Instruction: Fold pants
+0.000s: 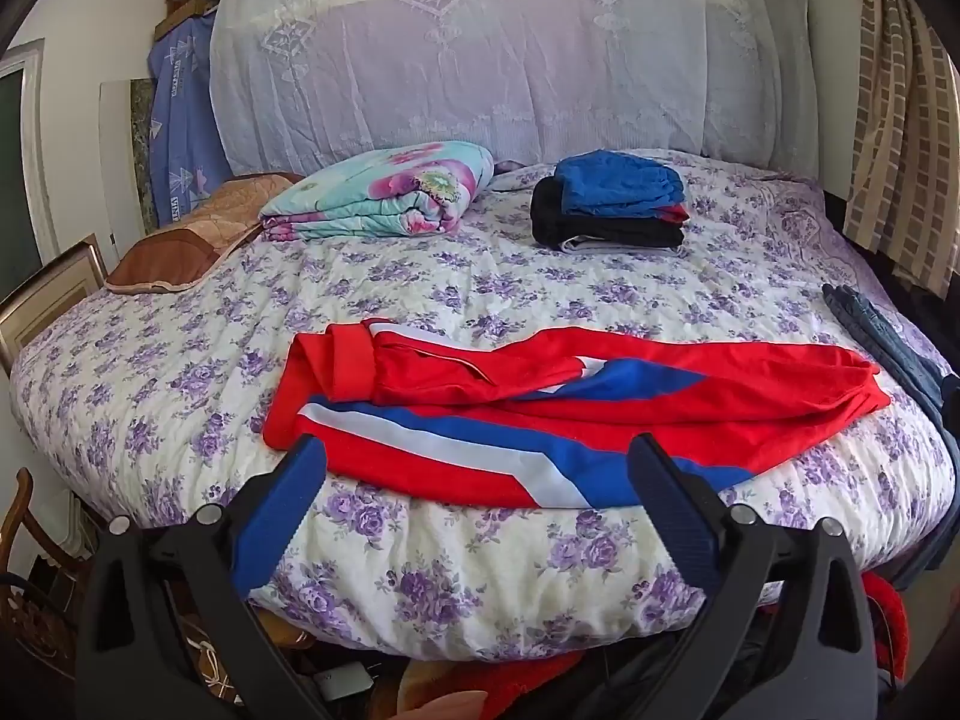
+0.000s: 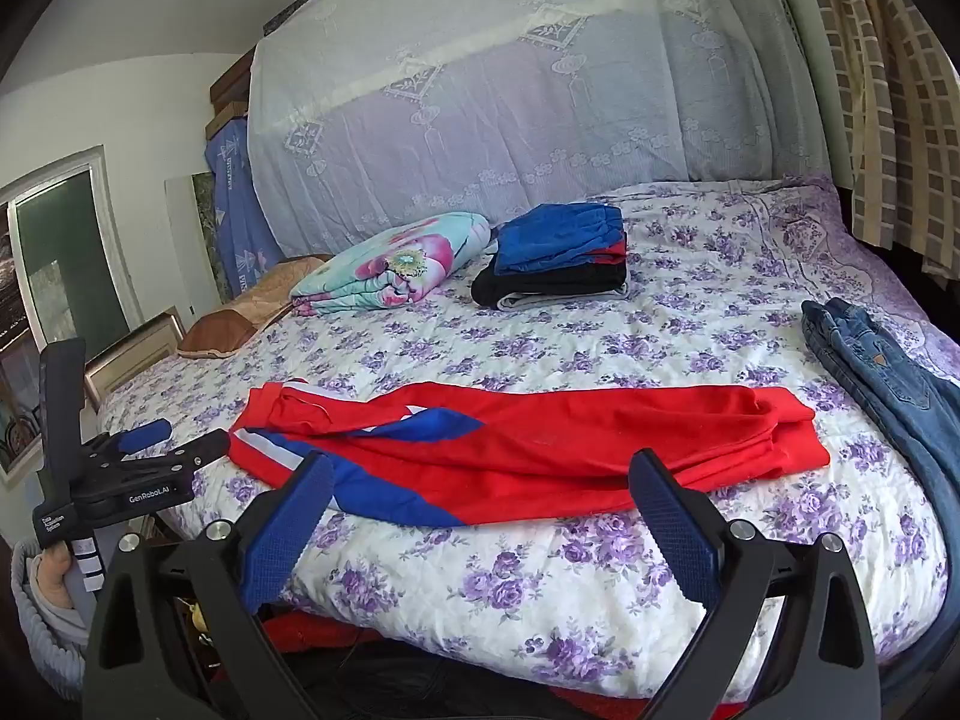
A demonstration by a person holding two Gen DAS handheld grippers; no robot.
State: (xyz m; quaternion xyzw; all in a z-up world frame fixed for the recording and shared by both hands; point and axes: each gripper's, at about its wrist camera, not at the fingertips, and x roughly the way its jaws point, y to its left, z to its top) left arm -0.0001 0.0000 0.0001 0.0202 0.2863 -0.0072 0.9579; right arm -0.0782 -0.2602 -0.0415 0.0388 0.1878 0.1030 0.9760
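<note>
Our left gripper [image 1: 474, 456] and right gripper [image 2: 480, 474] both stand wide apart, holding nothing — just short of the red pants [image 2: 540, 450]. The pants lie crosswise ahead of us on the bed [image 2: 600, 600], waistband toward our left gripper, leg ends toward our right.

Left gripper [image 1: 474, 450]: jaws spread wide, nothing between the pads, tilted downward. Right gripper [image 2: 480, 468]: jaws spread wide, empty, tilted slightly downward, positioned beside the left.
</note>
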